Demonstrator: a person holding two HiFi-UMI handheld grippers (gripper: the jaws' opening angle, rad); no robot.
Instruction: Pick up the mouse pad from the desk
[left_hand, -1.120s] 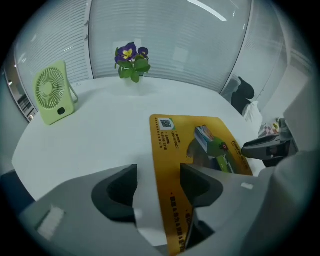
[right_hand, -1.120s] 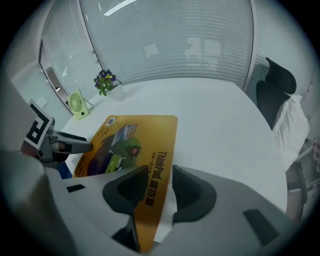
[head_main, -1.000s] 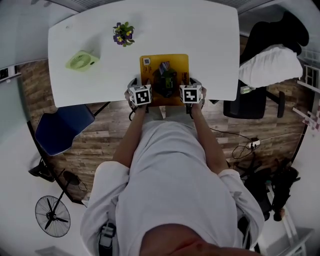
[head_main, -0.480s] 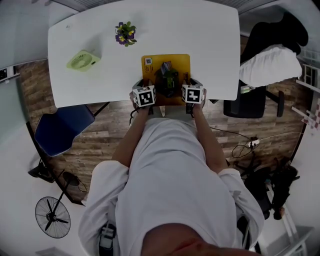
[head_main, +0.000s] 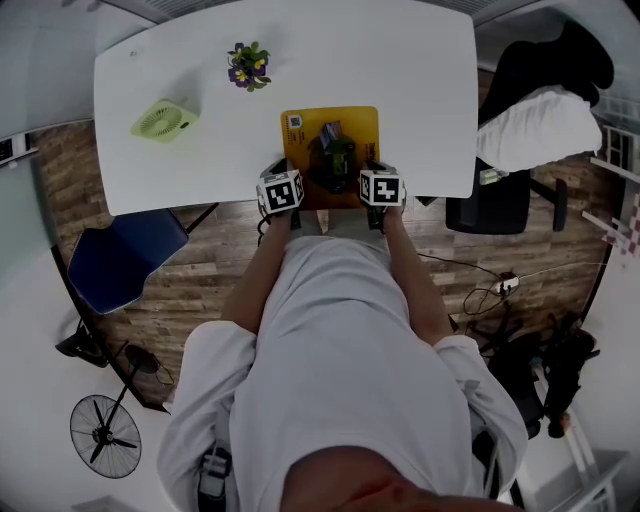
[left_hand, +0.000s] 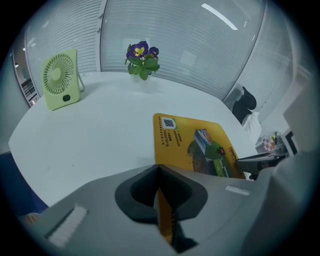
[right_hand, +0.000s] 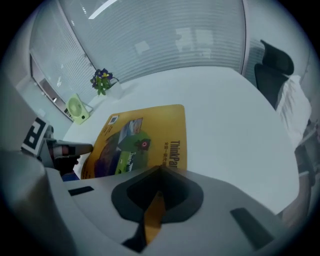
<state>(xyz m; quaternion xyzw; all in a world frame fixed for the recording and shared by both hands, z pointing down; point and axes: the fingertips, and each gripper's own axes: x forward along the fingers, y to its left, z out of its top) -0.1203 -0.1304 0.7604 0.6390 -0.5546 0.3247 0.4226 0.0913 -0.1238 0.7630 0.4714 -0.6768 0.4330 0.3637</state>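
Mouse pad (head_main: 330, 125) has just been clamped along its lower edge by left gripper (left_hand: 163, 202) and right gripper (right_hand: 154, 206); lifting seems needed next.

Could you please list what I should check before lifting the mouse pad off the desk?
1. Left tongs have just closed on the near edge of the yellow rectangular printed mouse pad, which sits between them: ok.
2. Right tongs have just closed on the same edge, towards the other corner: ok.
3. Nothing lies on the pad: ok.
4. Small green desk fan and potted purple flowers stand apart from the pad: ok.
5. Pad is gripped deep enough not to slip: cannot tell.
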